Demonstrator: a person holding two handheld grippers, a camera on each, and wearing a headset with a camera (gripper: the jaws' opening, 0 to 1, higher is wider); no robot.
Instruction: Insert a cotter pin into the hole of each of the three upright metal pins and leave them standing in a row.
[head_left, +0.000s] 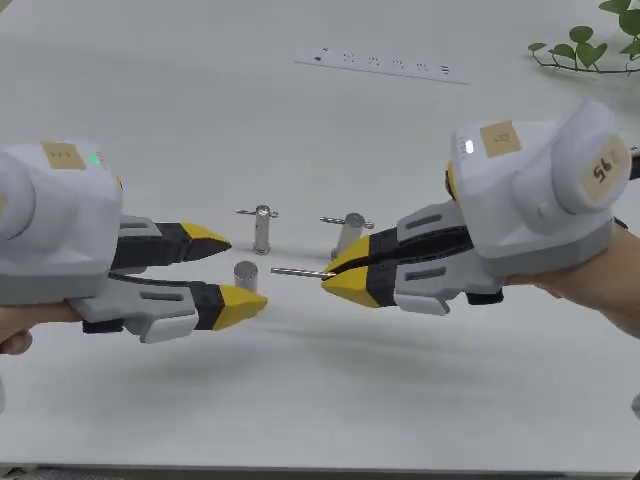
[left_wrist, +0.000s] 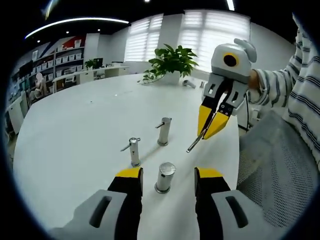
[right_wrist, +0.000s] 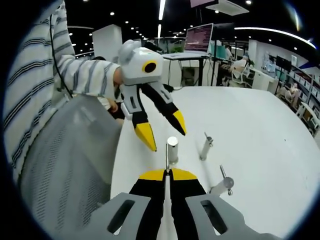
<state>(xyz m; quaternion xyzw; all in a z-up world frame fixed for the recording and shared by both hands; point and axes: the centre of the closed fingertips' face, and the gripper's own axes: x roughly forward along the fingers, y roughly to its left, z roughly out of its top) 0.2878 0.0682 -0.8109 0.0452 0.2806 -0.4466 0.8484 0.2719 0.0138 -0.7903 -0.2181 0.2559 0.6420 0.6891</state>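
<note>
Misalignment is threatening: right tool is pinching the cotter, left tool is standing wide astride the bare pin, so a poke could topple it.

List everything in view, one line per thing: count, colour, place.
metal pins: three, silver, upright at mid-table; the nearest one has no cotter pin yet
cotter pins: three, silver; two are through the farther metal pins, one is held
power strip: one, white, far side of the table
plant: one, green, far right corner
table: one, white, under everything
sleeve: one, striped, behind the right gripper
left gripper: one, white with black and yellow fingers, open near the bare metal pin
right gripper: one, same colours, shut on the held cotter pin
</note>
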